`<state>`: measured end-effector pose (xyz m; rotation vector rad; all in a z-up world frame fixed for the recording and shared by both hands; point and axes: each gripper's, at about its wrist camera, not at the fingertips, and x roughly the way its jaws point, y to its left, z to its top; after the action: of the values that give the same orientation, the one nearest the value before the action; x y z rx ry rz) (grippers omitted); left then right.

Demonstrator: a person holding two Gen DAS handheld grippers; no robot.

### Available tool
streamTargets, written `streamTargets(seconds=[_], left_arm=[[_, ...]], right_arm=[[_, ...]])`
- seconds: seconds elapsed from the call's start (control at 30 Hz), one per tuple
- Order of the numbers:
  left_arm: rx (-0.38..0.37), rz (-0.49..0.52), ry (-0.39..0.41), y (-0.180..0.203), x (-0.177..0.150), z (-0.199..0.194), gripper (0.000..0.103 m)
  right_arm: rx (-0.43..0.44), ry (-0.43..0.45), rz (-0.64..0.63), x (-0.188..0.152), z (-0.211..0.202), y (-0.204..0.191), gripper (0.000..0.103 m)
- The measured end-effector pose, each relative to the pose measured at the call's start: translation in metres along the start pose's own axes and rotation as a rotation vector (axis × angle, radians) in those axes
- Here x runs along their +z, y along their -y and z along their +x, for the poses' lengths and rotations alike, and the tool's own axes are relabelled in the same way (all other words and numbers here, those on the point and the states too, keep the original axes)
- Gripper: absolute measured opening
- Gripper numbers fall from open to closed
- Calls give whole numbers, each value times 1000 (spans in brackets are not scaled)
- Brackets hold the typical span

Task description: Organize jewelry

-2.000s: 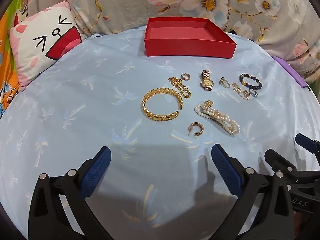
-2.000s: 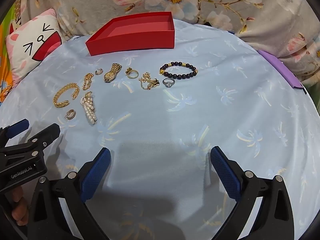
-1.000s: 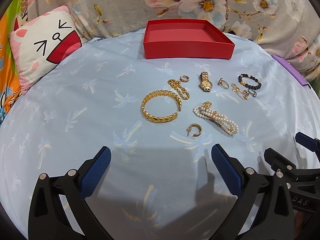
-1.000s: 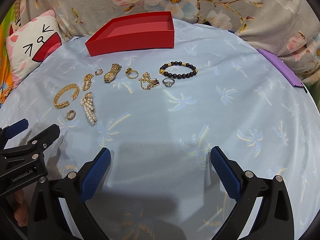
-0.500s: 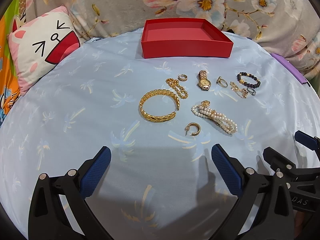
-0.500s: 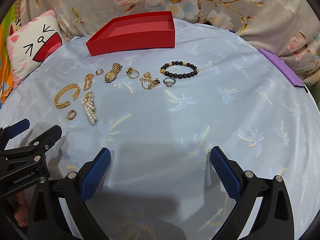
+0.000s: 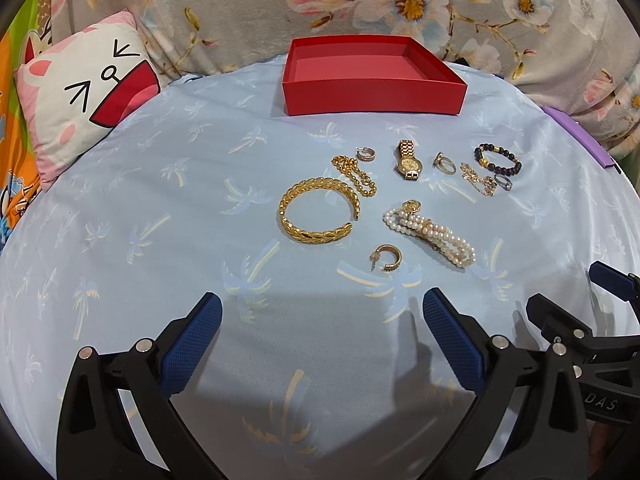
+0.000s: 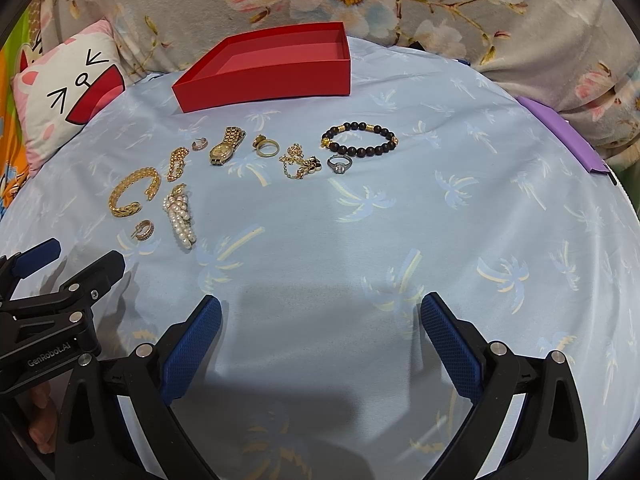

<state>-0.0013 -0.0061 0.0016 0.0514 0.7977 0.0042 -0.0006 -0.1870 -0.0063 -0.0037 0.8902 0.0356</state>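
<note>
Several pieces of jewelry lie on a light blue cloth: a gold cuff bangle (image 7: 318, 216), a pearl bracelet (image 7: 430, 234), a gold hoop earring (image 7: 387, 258), a gold watch (image 7: 408, 160), a gold chain (image 7: 354, 174), a dark bead bracelet (image 8: 359, 139) and a silver ring (image 8: 340, 165). An empty red box (image 7: 372, 76) stands behind them. My left gripper (image 7: 320, 334) is open and empty, short of the hoop earring. My right gripper (image 8: 320, 330) is open and empty, to the right, short of the rings.
A cat-face pillow (image 7: 80, 96) lies at the back left. Floral fabric (image 7: 420, 0) rises behind the box. A purple flat object (image 8: 560, 136) lies at the right edge of the cloth. Each gripper shows at the edge of the other's view.
The left view has crept slightly forward and left, so the jewelry sits a little nearer. The right gripper has barely moved. Both stay open.
</note>
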Motion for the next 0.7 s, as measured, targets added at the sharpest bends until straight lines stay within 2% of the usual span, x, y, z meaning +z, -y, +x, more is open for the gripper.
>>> streamTargets(seconds=[0.3,0.57,0.7], left_arm=[[-20,-17,-20,-2,-2,3,98],[16,16,-47,-1,-2,2,98],[-1,-59,-39,-17,4,2,98]], right_arm=[[0,1,0,0,0,1,98],[16,17,33,2,-2,1,98],[40,21,85,3,-2,9,98]])
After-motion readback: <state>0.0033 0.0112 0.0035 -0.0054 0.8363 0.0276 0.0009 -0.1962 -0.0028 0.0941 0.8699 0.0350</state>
